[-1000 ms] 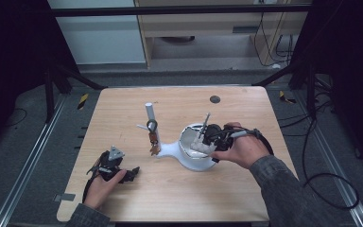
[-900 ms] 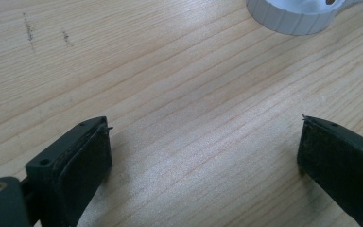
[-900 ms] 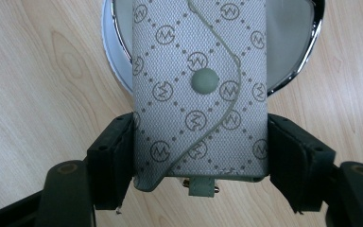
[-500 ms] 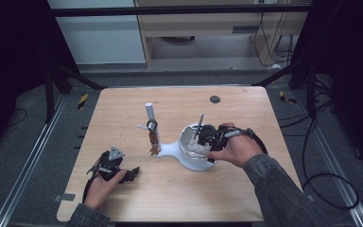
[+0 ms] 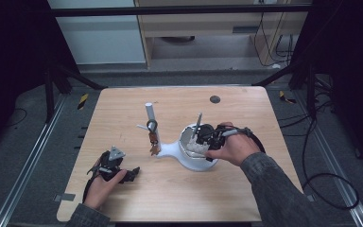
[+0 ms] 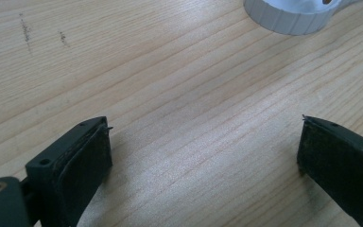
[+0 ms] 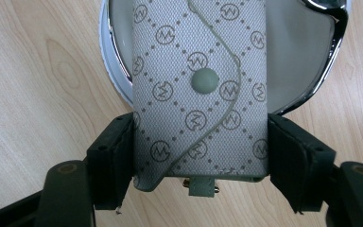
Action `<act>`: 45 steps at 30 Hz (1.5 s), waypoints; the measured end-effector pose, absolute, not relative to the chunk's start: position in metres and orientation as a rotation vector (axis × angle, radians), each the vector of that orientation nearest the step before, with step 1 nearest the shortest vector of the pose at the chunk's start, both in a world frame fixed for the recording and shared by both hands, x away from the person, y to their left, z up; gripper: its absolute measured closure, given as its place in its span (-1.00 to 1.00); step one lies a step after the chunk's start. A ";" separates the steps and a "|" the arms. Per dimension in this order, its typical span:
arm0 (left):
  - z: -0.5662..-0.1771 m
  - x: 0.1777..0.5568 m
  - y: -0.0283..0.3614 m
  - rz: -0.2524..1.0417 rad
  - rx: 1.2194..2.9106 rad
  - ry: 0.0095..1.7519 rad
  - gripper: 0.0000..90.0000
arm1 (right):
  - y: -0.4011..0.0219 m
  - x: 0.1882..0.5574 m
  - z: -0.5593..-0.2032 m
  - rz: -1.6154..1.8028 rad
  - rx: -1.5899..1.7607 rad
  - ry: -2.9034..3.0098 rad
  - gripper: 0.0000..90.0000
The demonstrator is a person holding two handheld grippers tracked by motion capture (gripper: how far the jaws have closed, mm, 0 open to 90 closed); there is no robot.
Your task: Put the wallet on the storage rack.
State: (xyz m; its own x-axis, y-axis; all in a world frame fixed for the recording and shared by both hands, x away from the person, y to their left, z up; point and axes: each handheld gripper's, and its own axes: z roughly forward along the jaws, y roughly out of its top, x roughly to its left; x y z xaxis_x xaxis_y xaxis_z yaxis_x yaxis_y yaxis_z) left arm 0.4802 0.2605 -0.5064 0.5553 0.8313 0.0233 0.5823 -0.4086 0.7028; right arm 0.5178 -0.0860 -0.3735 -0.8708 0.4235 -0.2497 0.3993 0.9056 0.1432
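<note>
Pale wooden surface (image 5: pixel 123 109) at mid-frame in the high view, with dark floor and cables around it. At the centre, a white post (image 5: pixel 149 113) with a bunch of keys (image 5: pixel 153 142) hanging from it. Just right of that, a white dish (image 5: pixel 191 161). Right tongs (image 5: pixel 199 142) over the dish, clamped on a grey patterned key pouch (image 5: pixel 194 145). Left tongs (image 5: pixel 130 174) at lower left, resting on the wood well apart from the dish.

Left gripper view: jaws spread wide on bare wood grain with nothing between them. Ribbed rim of the dish at the upper right edge.

Right gripper view: pads pressed on both long sides of the pouch, snap button facing the camera, small tab sticking out at the bottom. Far end of the pouch above the chrome-rimmed bowl of the dish, near end out over the wood.

Step in hand, by the look of it: setting the pouch down into the dish. Next move probably calls for lowering it until it rests inside the rim, then opening the jaws and drawing straight back so the pouch does not come along.

Against the frame a second ago: right hand and pouch sit slightly further left, more fully over the bowl. Left hand in the same place. Post, keys and dish unmoved.
</note>
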 end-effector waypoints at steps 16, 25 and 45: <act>-0.506 0.480 0.260 0.493 2.141 1.127 -0.93 | -0.082 0.522 -0.379 0.120 0.623 2.804 -0.33; -0.506 0.480 0.260 0.492 2.142 1.127 -0.93 | -0.080 0.522 -0.383 0.131 0.623 2.815 -0.35; -0.506 0.480 0.260 0.491 2.143 1.127 -0.93 | -0.083 0.517 -0.371 0.223 0.641 2.794 -0.55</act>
State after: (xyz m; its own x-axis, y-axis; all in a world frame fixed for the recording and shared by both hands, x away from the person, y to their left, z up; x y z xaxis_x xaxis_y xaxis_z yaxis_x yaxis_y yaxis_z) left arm 0.4799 0.2598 -0.5063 0.5586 0.8291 0.0239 0.5817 -0.4122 0.7013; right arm 0.5170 -0.0834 -0.3715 -0.8669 0.4462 -0.2220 0.4054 0.8904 0.2068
